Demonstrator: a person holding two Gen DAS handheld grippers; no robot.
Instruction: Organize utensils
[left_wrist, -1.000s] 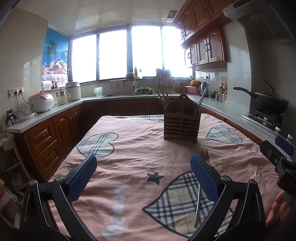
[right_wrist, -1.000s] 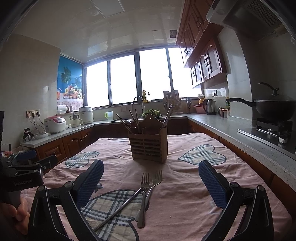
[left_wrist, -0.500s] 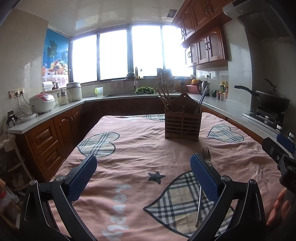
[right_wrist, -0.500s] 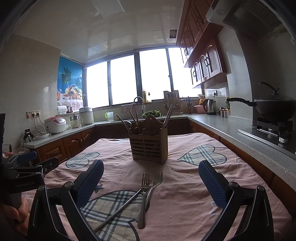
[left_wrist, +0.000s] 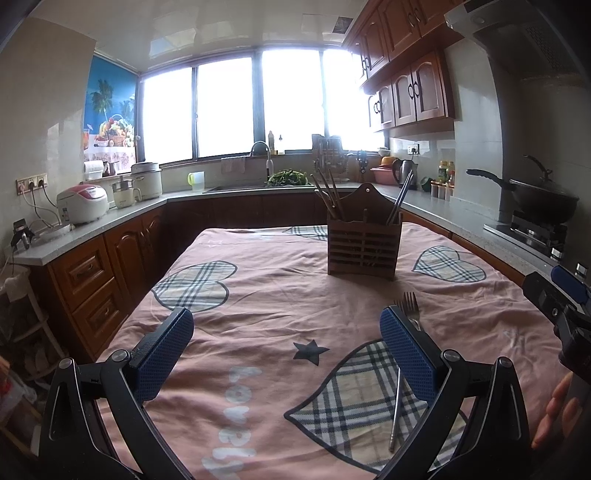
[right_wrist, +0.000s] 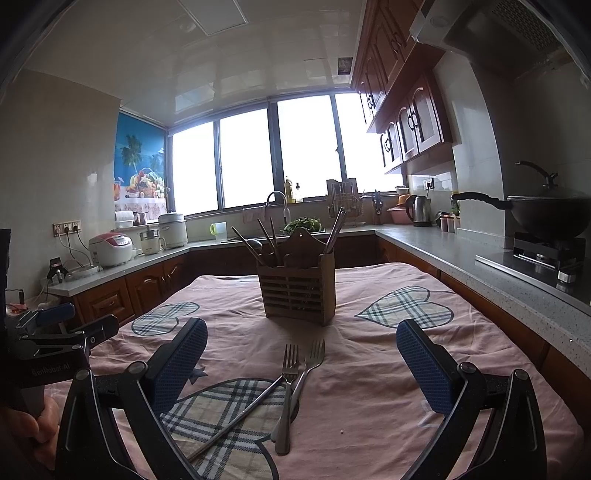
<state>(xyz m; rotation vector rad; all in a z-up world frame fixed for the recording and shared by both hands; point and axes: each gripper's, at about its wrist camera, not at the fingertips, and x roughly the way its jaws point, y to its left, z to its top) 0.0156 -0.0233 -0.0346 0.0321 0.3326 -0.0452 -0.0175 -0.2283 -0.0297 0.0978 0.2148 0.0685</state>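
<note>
Both wrist cameras sit low over the near end of the pink-clothed table (left_wrist: 258, 295), facing its far edge and the windows, the right view rightward, sharing the wooden utensil holder (right_wrist: 297, 291) and forks (right_wrist: 295, 380).

Bright windows (right_wrist: 258, 162), wooden cabinets (left_wrist: 410, 92), possibly tiled walls.
</note>
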